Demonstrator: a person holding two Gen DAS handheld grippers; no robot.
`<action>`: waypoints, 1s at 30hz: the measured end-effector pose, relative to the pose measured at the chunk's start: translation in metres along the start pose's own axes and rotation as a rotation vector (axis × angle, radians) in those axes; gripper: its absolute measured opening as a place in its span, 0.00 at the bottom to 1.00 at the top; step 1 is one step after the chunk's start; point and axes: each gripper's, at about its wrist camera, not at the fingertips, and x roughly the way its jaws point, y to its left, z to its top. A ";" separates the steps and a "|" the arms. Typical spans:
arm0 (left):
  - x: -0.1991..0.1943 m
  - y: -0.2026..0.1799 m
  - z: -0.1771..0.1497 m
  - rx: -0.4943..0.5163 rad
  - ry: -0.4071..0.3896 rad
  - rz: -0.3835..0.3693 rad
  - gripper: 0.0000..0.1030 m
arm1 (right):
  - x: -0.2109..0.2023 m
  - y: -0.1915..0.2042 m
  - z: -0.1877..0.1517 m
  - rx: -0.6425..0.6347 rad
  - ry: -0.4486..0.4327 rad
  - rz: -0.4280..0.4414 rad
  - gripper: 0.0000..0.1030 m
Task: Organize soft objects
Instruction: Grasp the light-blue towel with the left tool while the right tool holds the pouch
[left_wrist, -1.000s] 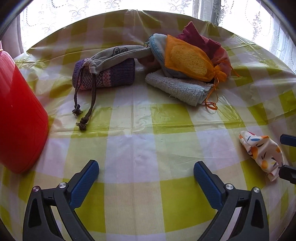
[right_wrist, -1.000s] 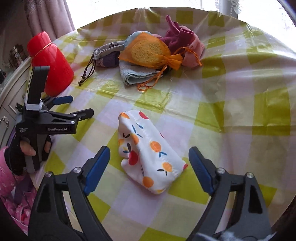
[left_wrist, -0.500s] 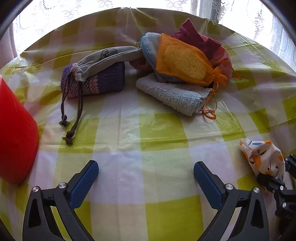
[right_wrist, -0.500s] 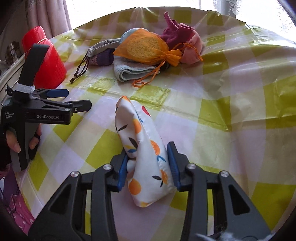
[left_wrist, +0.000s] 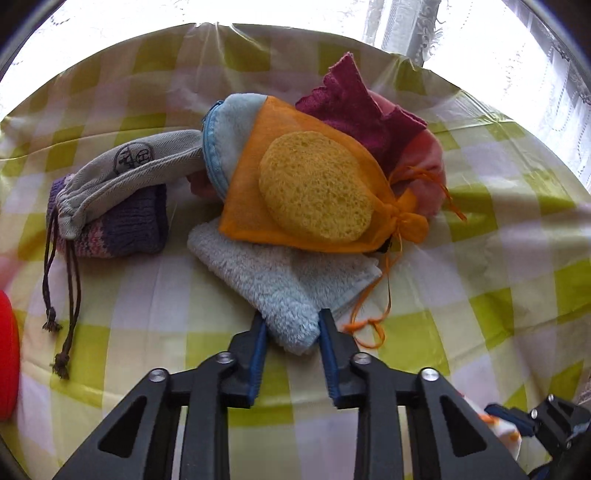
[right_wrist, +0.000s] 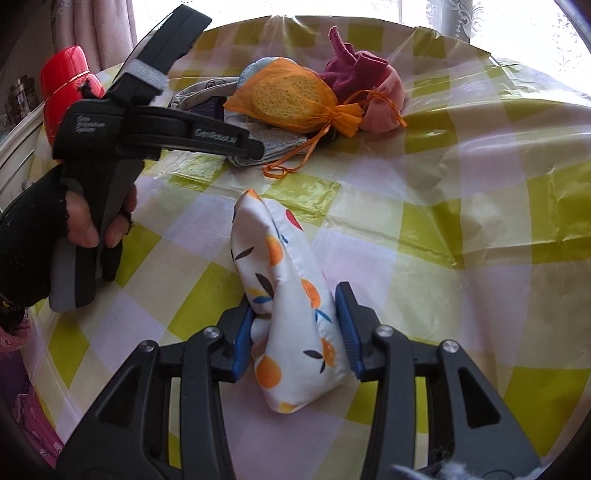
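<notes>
My left gripper (left_wrist: 290, 334) has moved forward to the pile and closed its blue pads on the near corner of the fluffy light blue towel (left_wrist: 284, 284). A second ago it was wide open over bare tablecloth. My right gripper (right_wrist: 295, 332) squeezed the orange-print pouch (right_wrist: 284, 295) half a second ago and still holds it, tipped up on its edge.

So I now have one soft thing in each gripper, and I think both are ready to be lifted and sorted.

On the left of the pile I see a grey drawstring bag (left_wrist: 125, 173) lying on top of a purple knitted piece (left_wrist: 125, 229), with its brown cords trailing onto the checked tablecloth (left_wrist: 498, 280). In the middle, the towel sits under an orange mesh bag (left_wrist: 295, 192) with a yellow sponge (left_wrist: 317, 188) inside. Behind that are a dark red cloth (left_wrist: 354, 110) and a pink cloth (left_wrist: 428, 162).

The towel looks thick and floppy. When I pull it, the mesh bag on top may slide off. A red container (right_wrist: 66, 96) stands at the far left edge.
</notes>
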 end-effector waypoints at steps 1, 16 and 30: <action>-0.012 0.004 -0.014 0.008 -0.005 -0.004 0.13 | 0.000 0.000 0.000 -0.001 0.000 -0.002 0.45; -0.063 0.029 -0.053 -0.070 -0.063 -0.066 0.72 | 0.004 0.003 0.002 -0.019 0.003 -0.019 0.46; -0.057 0.007 -0.007 0.020 -0.044 -0.094 0.19 | 0.002 0.004 0.000 -0.006 0.001 -0.001 0.49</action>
